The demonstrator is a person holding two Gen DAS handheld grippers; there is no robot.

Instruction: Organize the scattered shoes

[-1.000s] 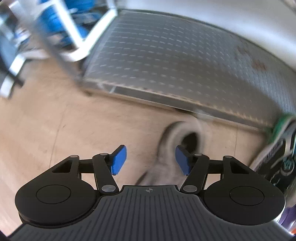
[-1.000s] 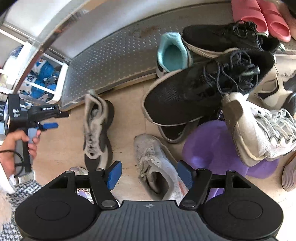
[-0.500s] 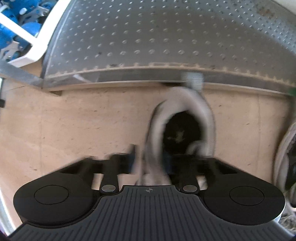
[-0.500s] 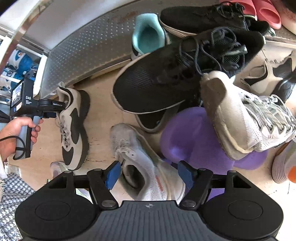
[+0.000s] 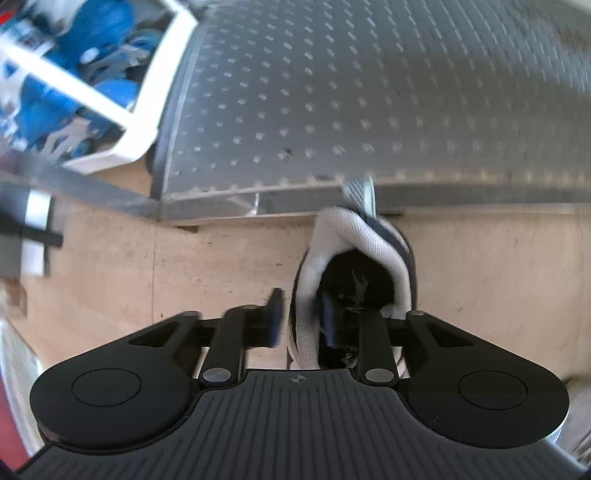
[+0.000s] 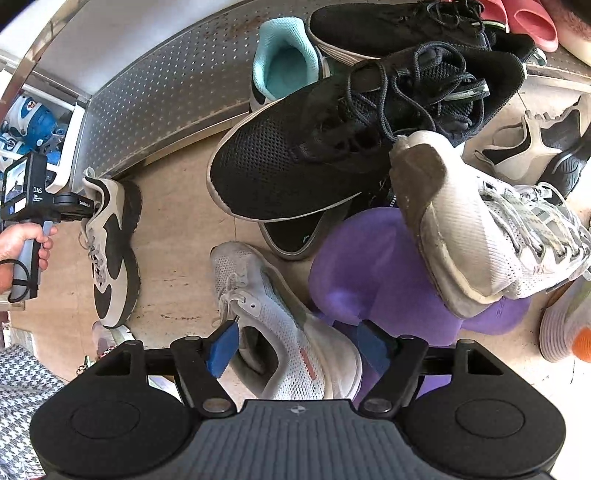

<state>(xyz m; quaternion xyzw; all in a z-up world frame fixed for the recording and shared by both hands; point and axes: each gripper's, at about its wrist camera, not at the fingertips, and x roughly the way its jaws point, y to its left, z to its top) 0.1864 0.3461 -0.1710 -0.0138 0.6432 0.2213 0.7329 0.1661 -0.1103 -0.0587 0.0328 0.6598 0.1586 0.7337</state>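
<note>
My left gripper (image 5: 301, 321) is shut on the heel collar of a white and black sneaker (image 5: 354, 254); one finger is inside the shoe, the other outside. The same sneaker (image 6: 112, 251) lies on the tan floor by the metal ramp in the right wrist view, with the left gripper (image 6: 86, 206) at its heel. My right gripper (image 6: 297, 345) is open, its fingers on either side of a light grey mesh sneaker (image 6: 273, 321).
A perforated metal ramp (image 5: 369, 92) lies ahead. A white rack with blue items (image 5: 74, 85) stands at the left. In the right wrist view lie black sneakers (image 6: 332, 140), a teal-lined shoe (image 6: 288, 62), a purple cushion (image 6: 376, 266), a white sneaker (image 6: 491, 236) and pink slippers (image 6: 524, 18).
My left gripper moved onto the white and black sneaker's heel and closed on its collar. My right gripper came lower over the grey mesh sneaker and stayed open.
</note>
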